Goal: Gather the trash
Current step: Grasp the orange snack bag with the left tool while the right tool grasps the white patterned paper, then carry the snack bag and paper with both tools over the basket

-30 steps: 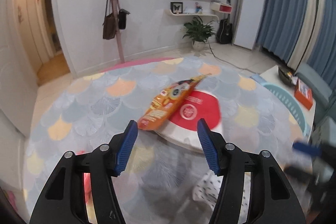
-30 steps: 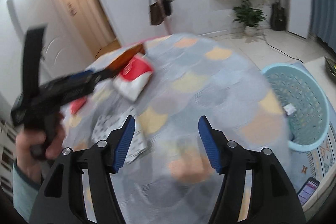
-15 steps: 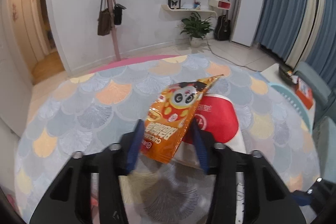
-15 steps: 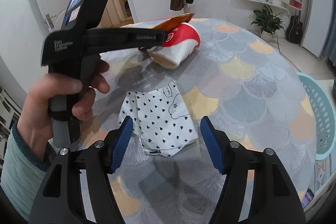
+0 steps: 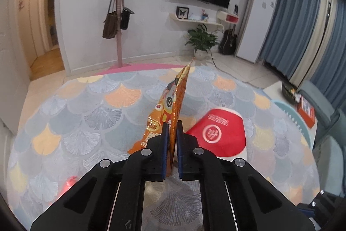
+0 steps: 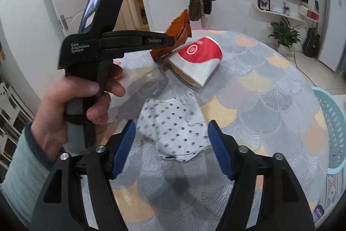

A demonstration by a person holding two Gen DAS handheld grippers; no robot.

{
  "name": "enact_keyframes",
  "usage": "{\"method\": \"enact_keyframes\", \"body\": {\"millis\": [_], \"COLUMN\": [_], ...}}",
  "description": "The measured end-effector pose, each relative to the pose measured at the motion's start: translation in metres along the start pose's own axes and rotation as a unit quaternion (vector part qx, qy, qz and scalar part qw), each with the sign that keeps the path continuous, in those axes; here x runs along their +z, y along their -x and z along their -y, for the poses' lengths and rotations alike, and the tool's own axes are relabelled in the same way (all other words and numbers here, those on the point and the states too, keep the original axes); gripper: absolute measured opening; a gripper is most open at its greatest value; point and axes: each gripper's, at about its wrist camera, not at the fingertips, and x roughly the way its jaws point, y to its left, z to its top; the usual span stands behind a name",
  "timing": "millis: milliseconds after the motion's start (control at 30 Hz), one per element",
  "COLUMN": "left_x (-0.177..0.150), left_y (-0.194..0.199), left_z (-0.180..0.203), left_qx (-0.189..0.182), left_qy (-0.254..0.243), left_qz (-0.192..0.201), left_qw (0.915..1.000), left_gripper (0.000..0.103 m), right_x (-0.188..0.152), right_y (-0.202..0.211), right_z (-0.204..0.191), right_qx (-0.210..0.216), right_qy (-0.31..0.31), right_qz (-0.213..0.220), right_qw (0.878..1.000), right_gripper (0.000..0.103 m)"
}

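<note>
My left gripper (image 5: 172, 129) is shut on an orange snack bag (image 5: 170, 101) and holds it lifted off the rug; it shows in the right wrist view too (image 6: 179, 29). A red-and-white paper bag (image 5: 220, 133) lies on the rug just right of it, also in the right wrist view (image 6: 199, 57). My right gripper (image 6: 172, 135) is open and empty, low over a white dotted wrapper (image 6: 173, 125) that lies between its fingers.
A pale blue laundry basket (image 6: 333, 122) stands at the rug's right edge. A small red item (image 5: 70, 183) lies on the rug at lower left. A pink coat stand (image 5: 120, 14) with bags, a plant (image 5: 202, 40) and a low table (image 5: 302, 101) ring the rug.
My left gripper closed on the orange snack bag and raised it on edge. My right gripper swung left and came down over the white dotted wrapper, still open.
</note>
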Motion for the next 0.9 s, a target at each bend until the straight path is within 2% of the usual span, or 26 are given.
{"method": "enact_keyframes", "body": {"millis": [100,167,200,233,367,433,500,700,900], "left_x": [0.001,0.002,0.002,0.002,0.005,0.006,0.007,0.005,0.006], "left_y": [0.009,0.013,0.015,0.017,0.025,0.030,0.041,0.080,0.120], "left_z": [-0.005,-0.007,-0.008,-0.009,-0.010,-0.012,-0.010,-0.002,0.023], "left_qx": [-0.007,-0.014,-0.015,-0.017,-0.028,-0.033,-0.030,-0.036,-0.061], "left_qy": [0.017,0.024,0.026,0.027,0.035,0.040,0.036,0.024,0.012], "left_qz": [0.014,0.020,0.022,0.024,0.031,0.033,0.037,0.055,0.091], "left_qw": [0.9997,0.9994,0.9993,0.9992,0.9985,0.9981,0.9982,0.9976,0.9939], "left_gripper": [0.005,0.004,0.003,0.003,0.003,0.003,0.003,0.003,0.003], "right_x": [0.000,-0.001,0.000,0.000,0.001,0.001,0.000,0.005,0.020], "right_y": [-0.001,-0.011,-0.018,-0.024,-0.030,-0.032,-0.030,-0.007,0.038], "right_z": [-0.008,-0.017,-0.019,-0.019,-0.020,-0.020,-0.019,-0.012,0.007], "right_qx": [-0.005,-0.038,-0.055,-0.065,-0.066,-0.070,-0.064,-0.039,-0.062], "right_qy": [0.023,0.040,0.043,0.044,0.050,0.052,0.053,0.040,0.022], "right_qz": [-0.003,-0.022,-0.035,-0.049,-0.059,-0.061,-0.059,-0.025,0.031], "right_qw": [1.000,0.998,0.997,0.996,0.995,0.994,0.995,0.998,0.997], "right_gripper": [0.069,0.069,0.066,0.051,0.036,0.021,0.012,0.007,0.007]}}
